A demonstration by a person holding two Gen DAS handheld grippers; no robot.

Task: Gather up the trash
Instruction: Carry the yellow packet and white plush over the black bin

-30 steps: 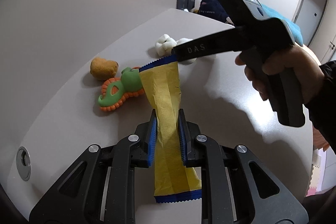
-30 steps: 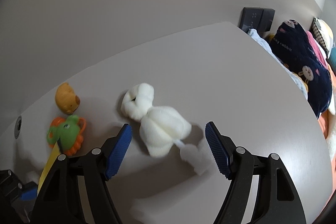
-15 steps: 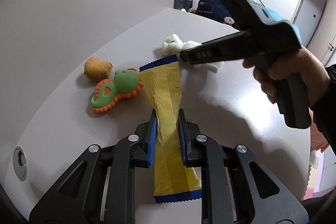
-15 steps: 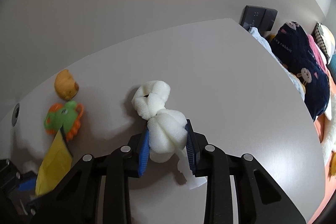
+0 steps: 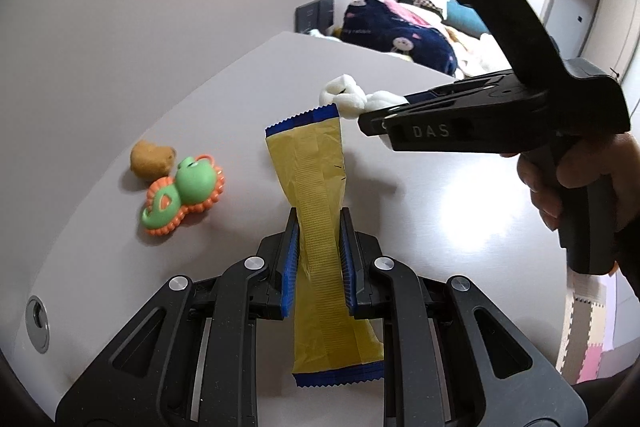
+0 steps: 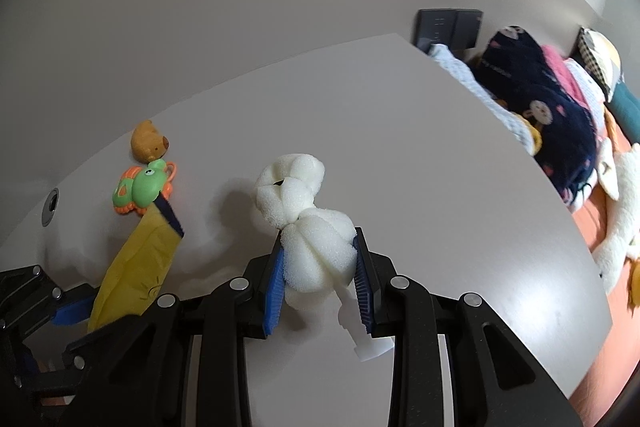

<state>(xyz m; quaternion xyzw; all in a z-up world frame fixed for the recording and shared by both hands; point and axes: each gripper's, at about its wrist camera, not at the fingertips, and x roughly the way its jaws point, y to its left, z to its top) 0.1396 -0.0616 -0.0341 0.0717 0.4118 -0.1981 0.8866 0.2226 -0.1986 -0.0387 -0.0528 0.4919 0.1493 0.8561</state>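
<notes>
My left gripper is shut on a yellow wrapper with blue ends and holds it above the grey table. The wrapper also shows in the right wrist view, with the left gripper at the lower left. My right gripper is shut on a knotted white foam piece lifted off the table. In the left wrist view the right gripper holds the foam just beyond the wrapper's top edge.
A green and orange toy and a small brown bear toy lie on the table's left part. A metal grommet sits near the left edge. Clothes and plush items are piled beyond the table's right edge.
My right gripper closed on the white foam and lifted it off the table. My left gripper kept its hold on the wrapper and rose a little.
</notes>
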